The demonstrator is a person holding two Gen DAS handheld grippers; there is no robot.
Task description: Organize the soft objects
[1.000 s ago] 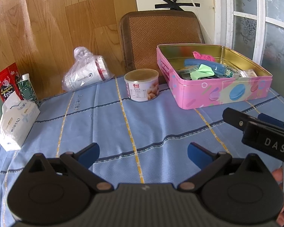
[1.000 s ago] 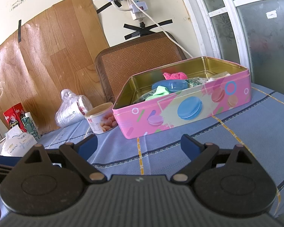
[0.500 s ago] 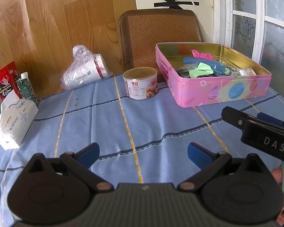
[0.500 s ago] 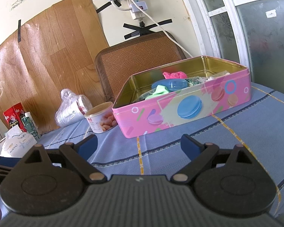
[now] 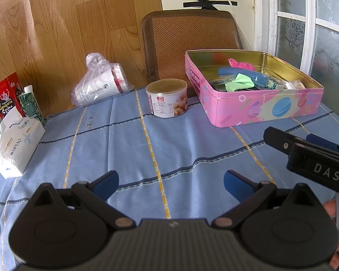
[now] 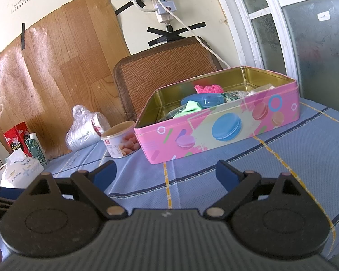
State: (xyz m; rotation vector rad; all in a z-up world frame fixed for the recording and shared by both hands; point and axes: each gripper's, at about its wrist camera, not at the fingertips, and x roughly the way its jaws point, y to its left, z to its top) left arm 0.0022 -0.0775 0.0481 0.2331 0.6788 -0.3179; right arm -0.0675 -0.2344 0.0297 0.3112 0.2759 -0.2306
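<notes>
Both grippers: we hold left gripper [image 5: 170, 181] and right gripper [image 6: 166, 172] empty, fingers apart.
Soft items: already inside pink tin [image 6: 217, 133].
Left: nothing loose that we see on blue tablecloth [image 5: 128, 144].

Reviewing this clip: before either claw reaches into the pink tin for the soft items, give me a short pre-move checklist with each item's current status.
1. Left claw open and empty: ok.
2. Right claw open and empty: ok.
3. Pink tin lid off, contents reachable from above: ok.
4. Soft targets visible in the tin, green cloth and pink cloth: ok.
5. Green cloth free to lift: not ok, the blue case lies partly across it.
6. Path over the tablecloth to the tin: ok for the right claw; the can stands beside the tin's left corner.
</notes>
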